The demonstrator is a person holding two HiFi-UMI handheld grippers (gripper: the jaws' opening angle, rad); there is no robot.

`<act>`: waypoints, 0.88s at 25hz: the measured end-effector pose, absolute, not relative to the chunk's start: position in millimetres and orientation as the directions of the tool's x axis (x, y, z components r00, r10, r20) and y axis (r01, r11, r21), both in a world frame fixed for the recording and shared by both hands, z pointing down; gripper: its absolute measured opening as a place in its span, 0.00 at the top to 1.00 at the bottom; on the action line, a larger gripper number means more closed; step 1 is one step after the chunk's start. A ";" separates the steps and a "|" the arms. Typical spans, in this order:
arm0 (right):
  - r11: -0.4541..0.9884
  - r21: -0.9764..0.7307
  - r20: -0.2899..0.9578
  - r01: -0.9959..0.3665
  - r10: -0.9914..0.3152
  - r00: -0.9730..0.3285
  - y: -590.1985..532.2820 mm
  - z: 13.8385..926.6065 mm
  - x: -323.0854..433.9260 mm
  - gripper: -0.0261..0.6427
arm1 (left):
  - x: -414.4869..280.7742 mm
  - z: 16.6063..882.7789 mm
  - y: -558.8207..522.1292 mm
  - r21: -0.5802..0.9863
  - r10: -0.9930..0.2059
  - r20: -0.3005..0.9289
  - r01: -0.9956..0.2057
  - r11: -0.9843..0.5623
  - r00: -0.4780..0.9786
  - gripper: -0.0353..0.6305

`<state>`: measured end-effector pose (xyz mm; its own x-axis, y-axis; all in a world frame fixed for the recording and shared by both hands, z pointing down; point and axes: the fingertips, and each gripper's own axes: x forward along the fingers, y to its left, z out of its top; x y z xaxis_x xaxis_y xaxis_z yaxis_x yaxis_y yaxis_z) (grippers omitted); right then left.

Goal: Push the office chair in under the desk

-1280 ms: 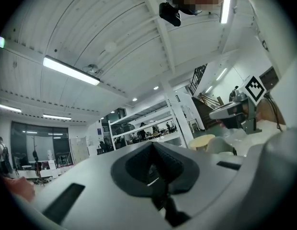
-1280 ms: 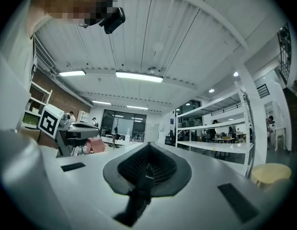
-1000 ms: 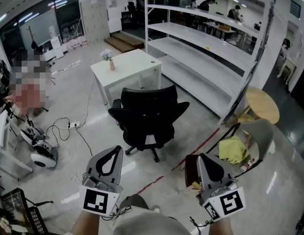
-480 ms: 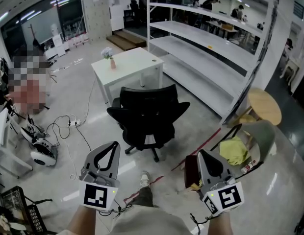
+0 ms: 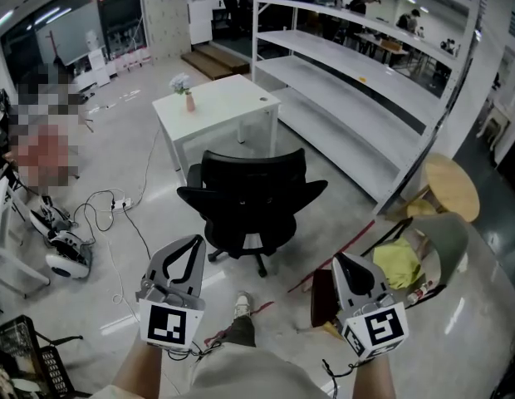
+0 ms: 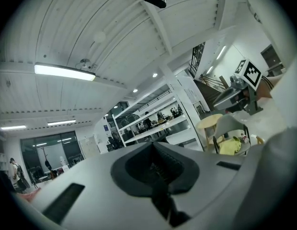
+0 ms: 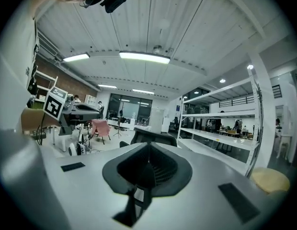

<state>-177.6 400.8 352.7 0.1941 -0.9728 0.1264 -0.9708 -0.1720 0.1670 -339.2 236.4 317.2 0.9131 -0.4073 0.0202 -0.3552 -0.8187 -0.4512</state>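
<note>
A black office chair (image 5: 249, 198) stands on the floor with its back toward me, a little in front of the white desk (image 5: 216, 106). The seat is outside the desk. My left gripper (image 5: 193, 244) hovers near and left of the chair's base, shut and empty. My right gripper (image 5: 339, 262) hovers near and right of it; its jaws are just opening, with nothing between them. Neither touches the chair. In the right gripper view the chair's back (image 7: 149, 137) shows just over the jaws. The left gripper view looks up at the ceiling over its closed jaws.
A small pink vase (image 5: 188, 100) stands on the desk. White shelving (image 5: 365, 73) runs along the right. A round wooden stool (image 5: 453, 185) and a grey chair with yellow cloth (image 5: 399, 260) sit at right. Cables (image 5: 100, 214) and a white device (image 5: 66, 260) lie at left.
I have stepped forward: the chair and desk sit slightly nearer and lower in view, and a shoe has come into view below. Both grippers keep their places.
</note>
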 end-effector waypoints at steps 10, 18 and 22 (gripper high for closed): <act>-0.111 0.232 0.274 -0.966 -0.946 0.174 315.4 381.6 -117.3 0.79 | -286.1 352.3 160.2 -0.519 -0.403 0.142 -0.278 -0.808 0.904 0.79; -0.026 0.301 0.439 -0.953 -0.884 0.163 244.7 424.2 -70.8 0.66 | -238.3 418.0 92.3 -0.584 -0.373 0.348 -0.113 -0.804 0.860 0.63; 0.052 0.301 0.547 -0.952 -0.828 0.128 216.3 453.1 -57.6 0.61 | -225.0 451.4 65.8 -0.620 -0.372 0.412 -0.043 -0.783 0.832 0.62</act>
<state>-57.6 216.3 453.1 0.1278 -0.8276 0.5465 -0.9521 0.0519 0.3013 -225.0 65.8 451.4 0.8318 -0.3722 0.4118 -0.0432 -0.7831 -0.6204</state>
